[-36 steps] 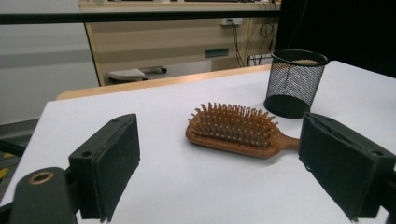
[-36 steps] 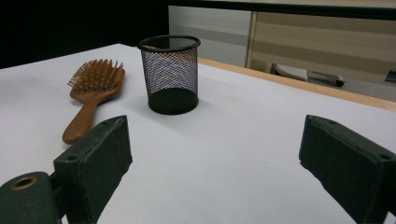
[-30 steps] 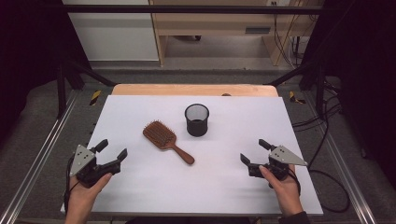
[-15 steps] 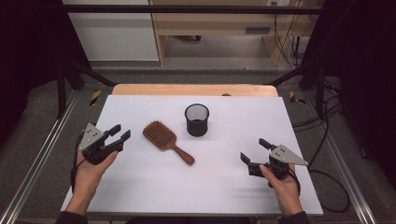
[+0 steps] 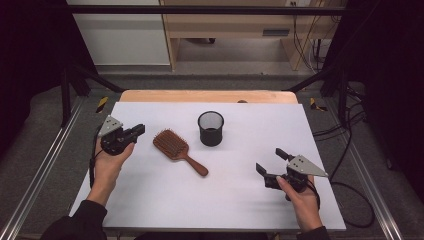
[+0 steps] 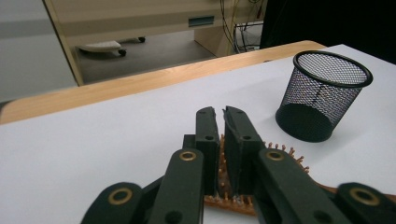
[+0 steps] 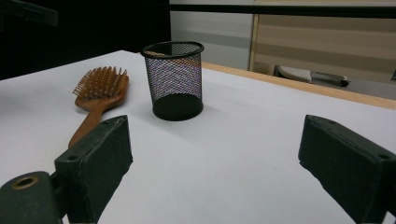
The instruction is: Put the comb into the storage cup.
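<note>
a brown wooden hairbrush (image 5: 176, 149) lay flat on the white table, bristles up, head toward the far left, handle angled near right, just left of a black mesh cup (image 5: 211, 128).

The high view looked down from above the near edge; each gripper view sat low over the surface (image 5: 150, 200), both sharing the mesh cup (image 6: 322, 98) and hairbrush (image 7: 95, 93).

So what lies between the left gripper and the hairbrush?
Nothing: in the high view, bare white table separates the shut left gripper from the hairbrush.
</note>
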Motion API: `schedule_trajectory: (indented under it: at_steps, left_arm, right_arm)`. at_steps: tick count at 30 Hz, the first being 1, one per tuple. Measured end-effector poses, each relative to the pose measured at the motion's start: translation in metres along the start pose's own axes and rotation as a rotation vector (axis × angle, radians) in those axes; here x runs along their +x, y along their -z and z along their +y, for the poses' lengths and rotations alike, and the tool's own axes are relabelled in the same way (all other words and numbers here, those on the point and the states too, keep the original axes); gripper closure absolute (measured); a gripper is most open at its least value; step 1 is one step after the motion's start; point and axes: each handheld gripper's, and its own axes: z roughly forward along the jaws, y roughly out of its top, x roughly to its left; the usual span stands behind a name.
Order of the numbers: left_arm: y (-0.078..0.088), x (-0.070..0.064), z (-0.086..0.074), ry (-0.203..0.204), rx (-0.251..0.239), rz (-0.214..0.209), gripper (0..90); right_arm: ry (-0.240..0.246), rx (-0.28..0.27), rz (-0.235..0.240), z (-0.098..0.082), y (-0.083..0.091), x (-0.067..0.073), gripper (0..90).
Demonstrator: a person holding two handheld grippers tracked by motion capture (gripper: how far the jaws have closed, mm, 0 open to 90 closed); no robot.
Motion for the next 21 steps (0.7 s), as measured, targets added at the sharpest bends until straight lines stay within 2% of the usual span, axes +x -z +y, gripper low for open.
schedule_trajectory:
  at_steps: [3, 6, 13, 17, 21]
  left_arm:
    - [-0.009, 0.0, -0.002, 0.009, 0.02, -0.012, 90.0]
    - [-0.018, -0.002, -0.003, 0.003, 0.039, -0.017, 90.0]
    - [-0.039, 0.0, -0.006, -0.02, 0.091, -0.01, 90.0]
    - [-0.059, 0.001, -0.008, -0.06, 0.131, 0.004, 90.0]
    - [-0.072, 0.004, -0.01, -0.058, 0.151, 0.002, 90.0]
  right_arm:
    - [-0.008, -0.002, 0.0, 0.0, 0.0, 0.0, 9.7]
    - [-0.01, -0.005, 0.003, 0.0, 0.001, 0.001, 9.9]
    - [-0.007, -0.001, 0.013, 0.0, 0.0, 0.002, 10.0]
    - [-0.007, -0.002, 0.017, 0.0, 0.001, 0.003, 10.2]
    - [-0.009, -0.002, 0.018, 0.0, 0.001, 0.003, 10.2]
